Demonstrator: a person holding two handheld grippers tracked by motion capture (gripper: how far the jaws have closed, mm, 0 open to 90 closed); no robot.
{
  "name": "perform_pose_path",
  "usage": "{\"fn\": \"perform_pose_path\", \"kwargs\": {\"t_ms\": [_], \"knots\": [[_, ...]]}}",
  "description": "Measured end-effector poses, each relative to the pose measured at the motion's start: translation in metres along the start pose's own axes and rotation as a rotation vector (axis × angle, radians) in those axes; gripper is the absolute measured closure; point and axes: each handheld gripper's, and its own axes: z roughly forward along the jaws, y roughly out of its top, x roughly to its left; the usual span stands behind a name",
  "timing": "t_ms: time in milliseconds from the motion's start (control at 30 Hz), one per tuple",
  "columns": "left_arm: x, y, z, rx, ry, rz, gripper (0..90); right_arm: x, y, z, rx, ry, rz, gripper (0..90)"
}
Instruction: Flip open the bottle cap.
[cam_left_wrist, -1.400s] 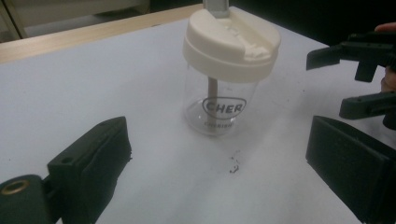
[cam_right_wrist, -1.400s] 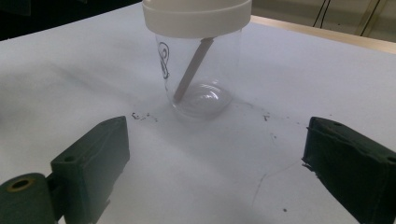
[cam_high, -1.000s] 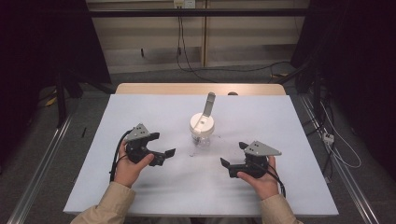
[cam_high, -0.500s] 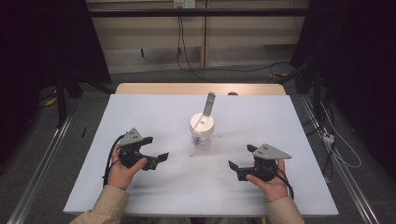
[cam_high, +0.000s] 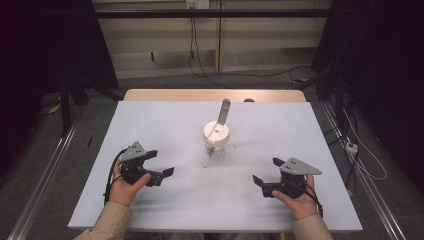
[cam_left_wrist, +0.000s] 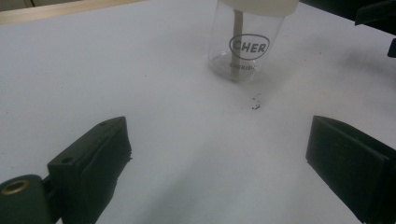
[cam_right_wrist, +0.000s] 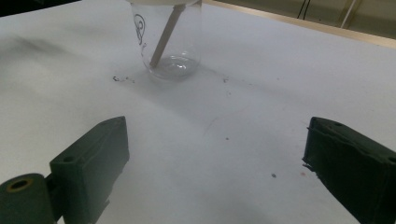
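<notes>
The jar (cam_high: 216, 141) (stick leaning up and away) is seen between the left gripper (cam_high: 161, 176) and right gripper (cam_high: 261, 184), about equally near; both jaws apart, empty.

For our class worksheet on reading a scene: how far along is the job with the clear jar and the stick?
Looks done: the stick stands in the lidded clear jar mid-table, leaning out through the lid. In hand: nothing; the left gripper and right gripper are open and empty, apart from the jar, on either side. Left: probably little, unless the jar must be moved.
</notes>
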Motion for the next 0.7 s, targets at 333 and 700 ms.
{"fn": "perform_pose_path", "kwargs": {"t_ms": [333,700], "knots": [[0.003,-0.008,-0.006,0.014,0.011,-0.002,5.9,-0.007,-0.008,-0.016,-0.005,-0.021,0.010,6.5],[0.008,-0.015,-0.013,0.002,0.031,-0.014,5.9,-0.015,-0.018,-0.025,-0.003,-0.041,0.033,6.4]]}}
